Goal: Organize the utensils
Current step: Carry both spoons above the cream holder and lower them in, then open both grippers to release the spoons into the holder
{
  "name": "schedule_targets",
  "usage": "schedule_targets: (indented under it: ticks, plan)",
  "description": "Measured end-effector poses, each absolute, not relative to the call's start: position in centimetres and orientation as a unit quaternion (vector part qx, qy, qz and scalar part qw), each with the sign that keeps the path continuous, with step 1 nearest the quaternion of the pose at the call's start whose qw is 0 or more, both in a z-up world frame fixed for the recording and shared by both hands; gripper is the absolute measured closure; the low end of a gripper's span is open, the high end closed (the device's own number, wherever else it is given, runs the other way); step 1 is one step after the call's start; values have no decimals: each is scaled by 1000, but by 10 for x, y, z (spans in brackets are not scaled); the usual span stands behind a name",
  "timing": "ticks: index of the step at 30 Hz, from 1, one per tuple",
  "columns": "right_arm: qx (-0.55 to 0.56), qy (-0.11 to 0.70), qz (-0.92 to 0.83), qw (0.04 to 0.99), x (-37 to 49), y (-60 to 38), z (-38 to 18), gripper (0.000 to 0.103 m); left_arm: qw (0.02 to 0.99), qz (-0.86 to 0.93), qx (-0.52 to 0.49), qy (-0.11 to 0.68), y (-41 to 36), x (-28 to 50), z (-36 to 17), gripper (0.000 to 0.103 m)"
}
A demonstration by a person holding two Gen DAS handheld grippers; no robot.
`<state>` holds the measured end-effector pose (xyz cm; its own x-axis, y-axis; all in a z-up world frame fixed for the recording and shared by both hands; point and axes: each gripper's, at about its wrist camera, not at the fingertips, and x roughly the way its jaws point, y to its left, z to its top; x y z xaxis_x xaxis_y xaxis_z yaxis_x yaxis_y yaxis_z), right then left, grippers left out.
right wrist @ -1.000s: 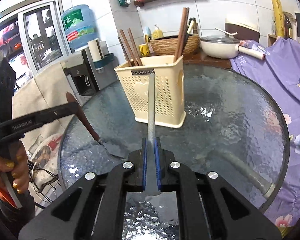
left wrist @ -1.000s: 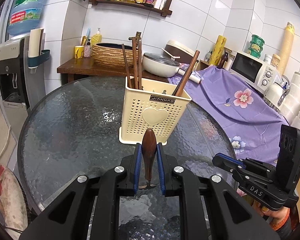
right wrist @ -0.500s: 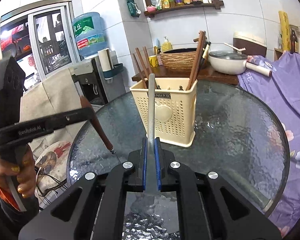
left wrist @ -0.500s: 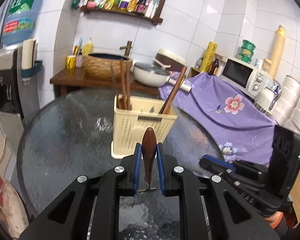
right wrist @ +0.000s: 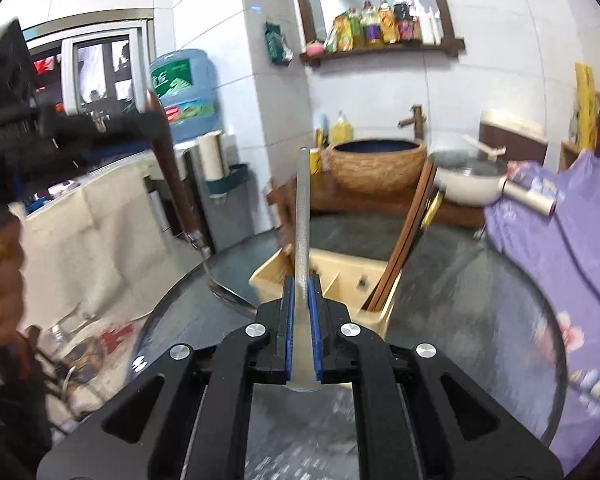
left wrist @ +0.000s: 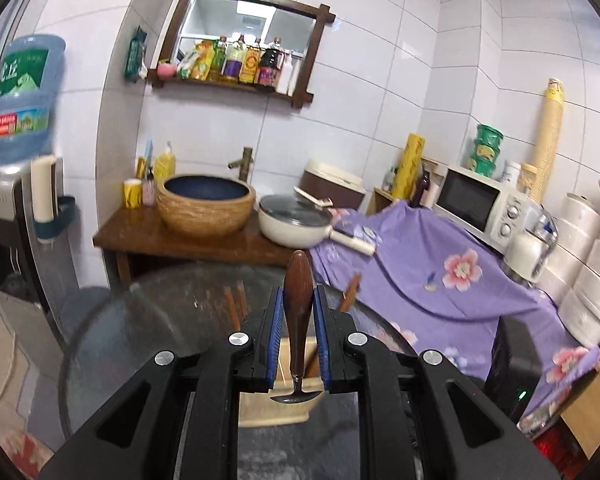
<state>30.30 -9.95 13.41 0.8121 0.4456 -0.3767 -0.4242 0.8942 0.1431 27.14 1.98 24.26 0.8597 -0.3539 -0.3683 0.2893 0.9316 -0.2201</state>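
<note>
Left hand-held gripper (left wrist: 297, 332) pinches a wooden-handled spoon (left wrist: 297, 312) above the caddy (left wrist: 275, 412) rim (right pinches a metal handle (right wrist: 302, 216)).

A: Both pictures are bright, with even indoor light. The white wall tiles (left wrist: 380, 92) shine a little.
B: Yes, and motion blur softens the glass tabletop (right wrist: 480, 300) and the water bottle (left wrist: 23, 96). The fisheye bends the tile lines, and the corners are black.
</note>
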Motion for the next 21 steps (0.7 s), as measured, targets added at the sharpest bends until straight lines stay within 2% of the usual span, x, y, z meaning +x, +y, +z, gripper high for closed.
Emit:
schedule_targets:
  ticks: [5,10,21]
  plan:
    - [27,196,209,958,341,-91,136,95,963,-141,-68,221,11,305,236,88]
    - [0,192,189,963,364,-77,124,95,954,-130,-73,260,10,330,200,88]
    - [-44,199,166,965,377,-60,88,95,951,-112,-63,281,13,343,170,88]
